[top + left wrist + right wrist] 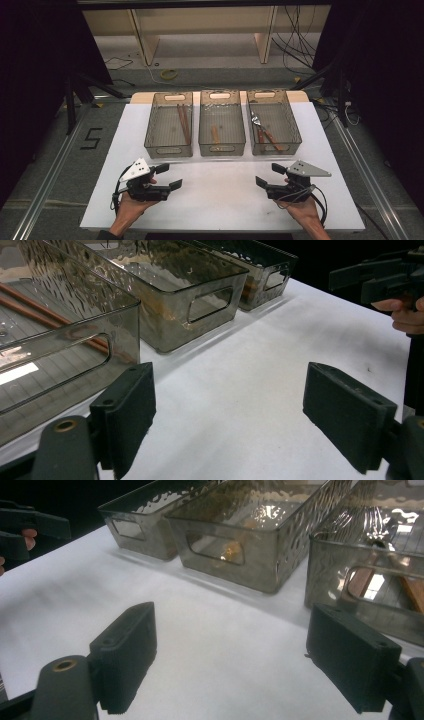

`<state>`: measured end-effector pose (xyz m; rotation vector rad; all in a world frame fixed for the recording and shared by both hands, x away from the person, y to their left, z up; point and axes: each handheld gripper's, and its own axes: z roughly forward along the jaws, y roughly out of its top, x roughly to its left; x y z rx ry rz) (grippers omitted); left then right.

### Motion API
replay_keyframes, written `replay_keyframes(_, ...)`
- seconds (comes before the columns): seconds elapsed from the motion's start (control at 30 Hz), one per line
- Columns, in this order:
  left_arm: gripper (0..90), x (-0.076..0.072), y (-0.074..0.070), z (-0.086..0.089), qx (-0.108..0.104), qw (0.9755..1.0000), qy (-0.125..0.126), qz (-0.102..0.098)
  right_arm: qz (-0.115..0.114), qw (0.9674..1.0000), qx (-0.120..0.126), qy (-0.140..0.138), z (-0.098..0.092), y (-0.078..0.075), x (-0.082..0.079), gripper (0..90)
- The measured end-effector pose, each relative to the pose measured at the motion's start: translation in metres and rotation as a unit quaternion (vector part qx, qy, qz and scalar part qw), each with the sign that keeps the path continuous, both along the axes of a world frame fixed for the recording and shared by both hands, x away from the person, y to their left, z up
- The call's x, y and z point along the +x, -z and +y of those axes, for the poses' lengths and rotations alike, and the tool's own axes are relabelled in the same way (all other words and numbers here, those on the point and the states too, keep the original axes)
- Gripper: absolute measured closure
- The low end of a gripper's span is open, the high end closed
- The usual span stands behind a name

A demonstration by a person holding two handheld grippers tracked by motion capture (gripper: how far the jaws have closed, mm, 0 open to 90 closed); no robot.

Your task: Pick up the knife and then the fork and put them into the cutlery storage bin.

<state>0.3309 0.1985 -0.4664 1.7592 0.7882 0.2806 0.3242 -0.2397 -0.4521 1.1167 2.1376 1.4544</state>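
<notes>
On the white surface [220, 190] sit three bins. Both the left gripper [166, 176] and right gripper [270, 175] are wide, holding nothing. Chopsticks [183, 122] in the left bin [169, 148] look light, thin and slippery; pinch their middle.

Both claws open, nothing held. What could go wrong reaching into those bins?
1. The chopsticks lie close along the left bin's right wall, so a claw could hit that wall before closing.
2. The fork and wooden handles overlap in the right bin; the right claw might lift several at once.
3. The bins look light; a bump may slide them.
</notes>
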Motion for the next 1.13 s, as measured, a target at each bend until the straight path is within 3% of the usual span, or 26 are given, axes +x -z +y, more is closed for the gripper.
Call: replay_keyframes(1.13,20.4,0.0001,0.0010,-0.0010,0.002,1.0000,0.003,0.002,-0.002,1.0000,0.003,0.005,-0.0037,0.0024,-0.0020,21.4)
